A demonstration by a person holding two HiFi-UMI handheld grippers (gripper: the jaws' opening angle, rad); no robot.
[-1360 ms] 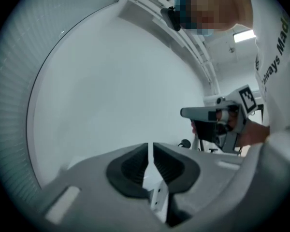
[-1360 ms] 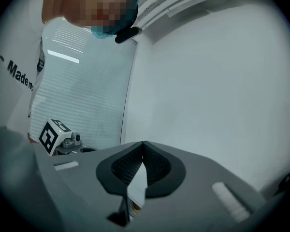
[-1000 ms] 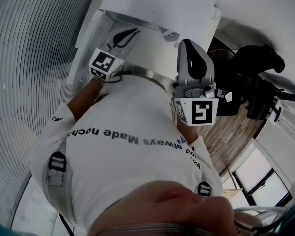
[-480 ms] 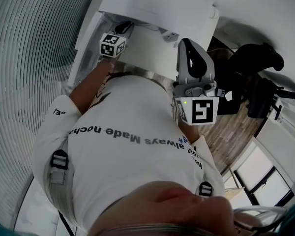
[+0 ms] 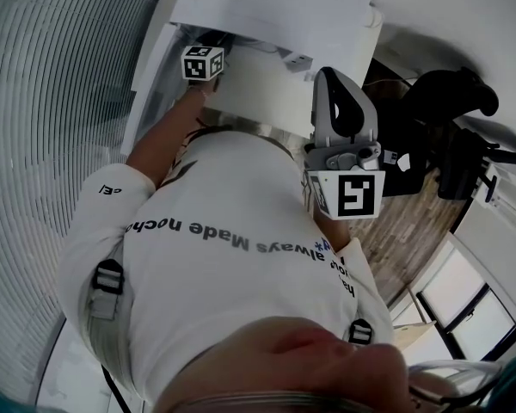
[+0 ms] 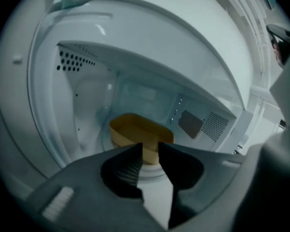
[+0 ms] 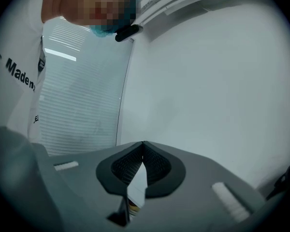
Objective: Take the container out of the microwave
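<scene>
In the left gripper view, a shallow yellow container sits on the round turntable inside the open white microwave. My left gripper points into the cavity, just short of the container. Its jaws are opening, with a narrow gap and nothing between them. In the head view its marker cube is at the microwave's mouth. My right gripper is shut and empty, held level by the person's chest and facing a bare white wall.
The microwave's cavity walls and perforated side vent close in around the left gripper. Window blinds stand left of the white wall. Dark equipment lies over the wooden floor at the right.
My left gripper has moved from beside the person's chest into the microwave's mouth, and its jaws have parted. The right gripper has stayed where it was.
</scene>
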